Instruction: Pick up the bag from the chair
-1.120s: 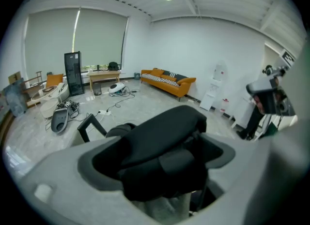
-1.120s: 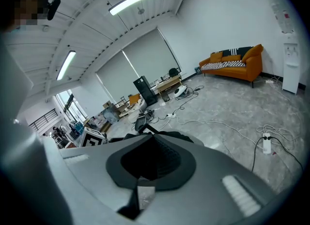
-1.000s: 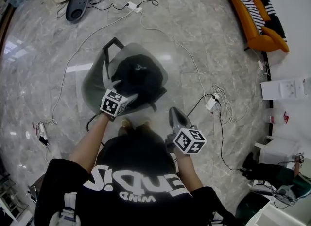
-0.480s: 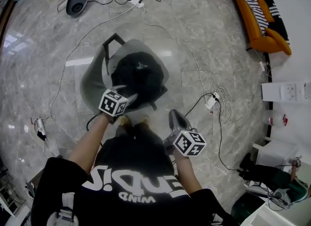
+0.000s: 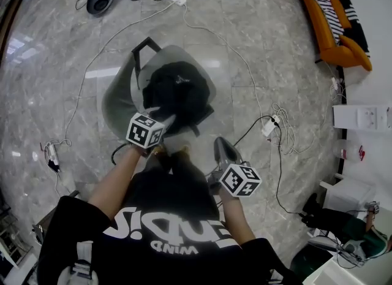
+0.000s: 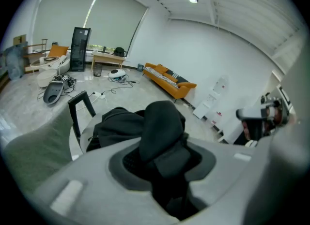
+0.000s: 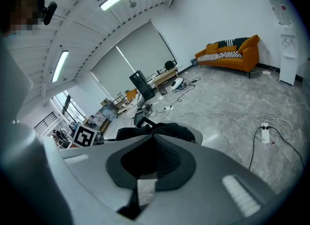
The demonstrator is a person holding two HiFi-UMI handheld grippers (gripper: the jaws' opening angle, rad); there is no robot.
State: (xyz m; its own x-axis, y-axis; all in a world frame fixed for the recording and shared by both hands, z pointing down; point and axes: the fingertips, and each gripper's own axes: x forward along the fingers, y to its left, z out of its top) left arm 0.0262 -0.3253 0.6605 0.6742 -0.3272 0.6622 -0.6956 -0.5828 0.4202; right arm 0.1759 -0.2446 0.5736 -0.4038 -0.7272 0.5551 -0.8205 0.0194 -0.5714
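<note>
Head view, bag: black heap on the grey chair, left gripper at its near edge.
Left gripper view, fingers: have just been closing, now clamped on a raised fold of the bag (a hold for lifting, I judge).
Right gripper view, right gripper: fingers together, empty, clear of the bag, likely in reserve.

Black bag on a pale grey, slightly see-through chair with black legs; grey marble floor with faint white veining; white cables; orange sofa with a black-and-white striped throw; the person's black shirt with white lettering
</note>
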